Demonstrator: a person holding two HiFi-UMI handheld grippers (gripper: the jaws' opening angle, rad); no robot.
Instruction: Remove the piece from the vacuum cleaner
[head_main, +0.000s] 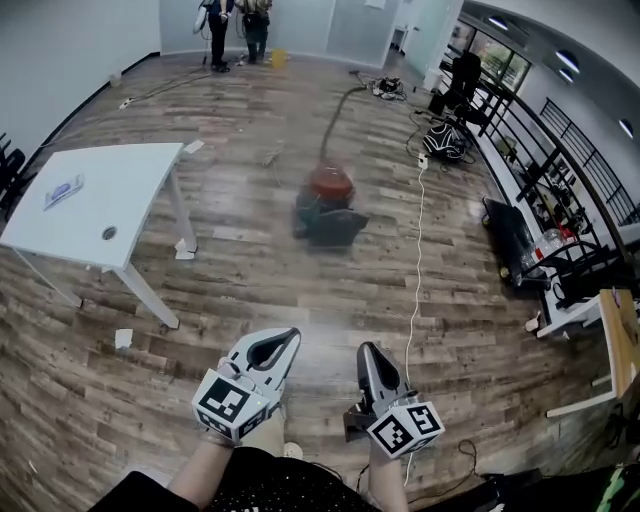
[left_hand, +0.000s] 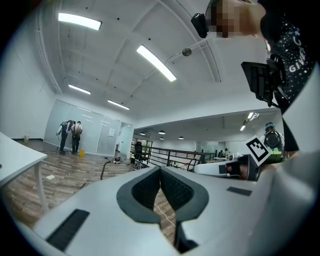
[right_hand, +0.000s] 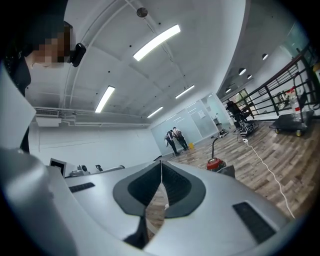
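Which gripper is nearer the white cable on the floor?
The right gripper: the cable runs down the floor just past its outer side, while the left gripper sits on the table side, farther from it.

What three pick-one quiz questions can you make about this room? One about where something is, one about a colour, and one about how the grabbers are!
1. Where is the vacuum cleaner?
A. on a chair
B. on the wooden floor
C. in a gripper

2. What colour is its round top?
A. red
B. blue
C. yellow

3. How are the fingers of the left gripper and the right gripper?
A. wide apart
B. squeezing a toy
C. shut, with nothing between

Answers:
1 B: it stands on the planks, well ahead of both grippers.
2 A: the top shows red in the head view.
3 C: each gripper view shows the fingers meeting on nothing.
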